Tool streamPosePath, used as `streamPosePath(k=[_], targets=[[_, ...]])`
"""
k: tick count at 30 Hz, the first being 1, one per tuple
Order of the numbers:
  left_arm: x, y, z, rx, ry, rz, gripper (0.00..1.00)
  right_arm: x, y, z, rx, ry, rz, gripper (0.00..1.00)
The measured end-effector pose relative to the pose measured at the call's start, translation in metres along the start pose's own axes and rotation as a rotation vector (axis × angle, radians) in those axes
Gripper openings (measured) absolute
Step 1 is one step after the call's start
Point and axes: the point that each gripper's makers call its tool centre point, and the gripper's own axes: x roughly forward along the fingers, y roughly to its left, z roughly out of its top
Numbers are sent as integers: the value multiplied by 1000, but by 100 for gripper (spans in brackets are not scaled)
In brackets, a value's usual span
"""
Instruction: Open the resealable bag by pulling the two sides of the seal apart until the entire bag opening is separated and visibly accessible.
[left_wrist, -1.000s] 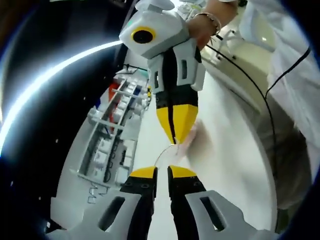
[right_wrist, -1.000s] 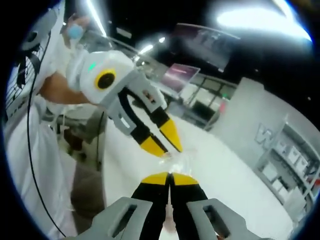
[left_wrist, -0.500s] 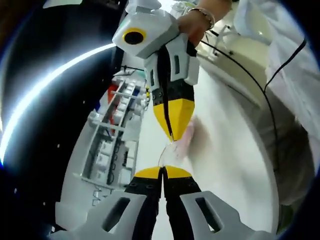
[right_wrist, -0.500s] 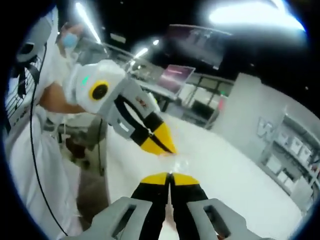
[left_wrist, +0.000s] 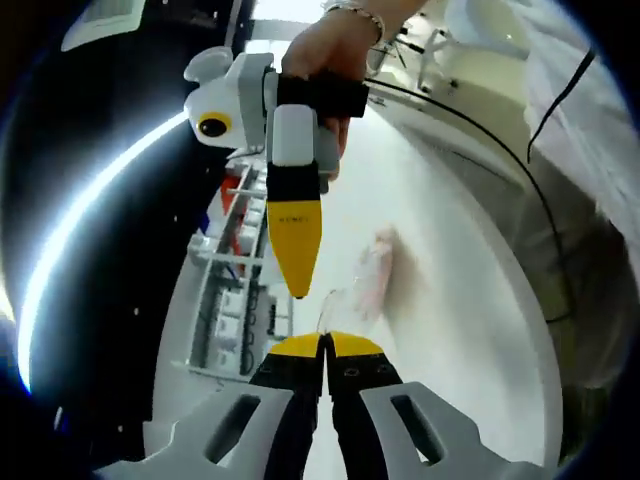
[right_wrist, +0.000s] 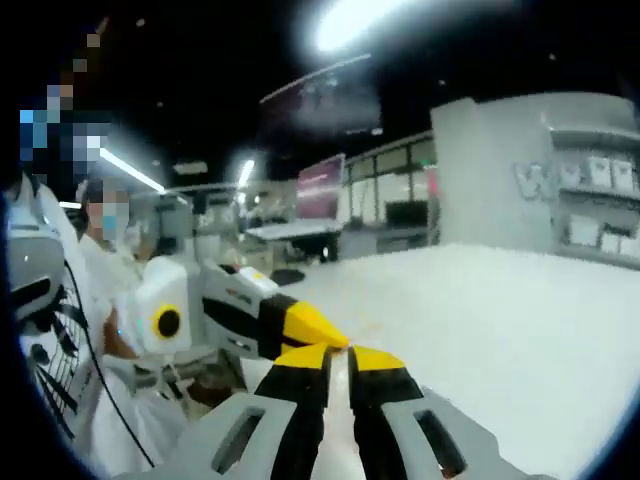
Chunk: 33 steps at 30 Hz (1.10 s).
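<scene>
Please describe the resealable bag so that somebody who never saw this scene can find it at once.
Look at the long white table in the left gripper view. Just beyond the shut yellow tips of the left gripper hangs a small clear plastic bag with pinkish contents. It is the only transparent, crinkled thing there, beside the yellow-tipped right gripper.

Left gripper (left_wrist: 326, 343) at bottom centre, yellow tips pressed together, pinching the edge of the clear resealable bag (left_wrist: 368, 283), which lies just above on the white table (left_wrist: 450, 330). Right gripper (left_wrist: 296, 288) comes down from top centre, held by a hand (left_wrist: 335, 45), tip just left of the bag's edge; closure unclear. Shelving (left_wrist: 235, 290) at left.
</scene>
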Motion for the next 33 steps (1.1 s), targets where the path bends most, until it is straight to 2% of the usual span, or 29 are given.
streamPosePath(k=[2, 7, 9, 13, 33], targets=[[0, 1, 2, 24, 1, 2, 0, 1, -2, -2, 30, 6, 4, 3], [2, 3, 3, 71, 12, 0, 0, 0, 0, 2, 189, -18, 61, 4], [3, 5, 2, 77, 12, 1, 0, 0, -2, 1, 206, -9, 64, 3], [0, 14, -9, 89, 13, 6, 0, 2, -2, -3, 221, 7, 67, 3], [-2, 18, -8, 141, 15, 10, 0, 5, 6, -13, 269, 40, 75, 0]])
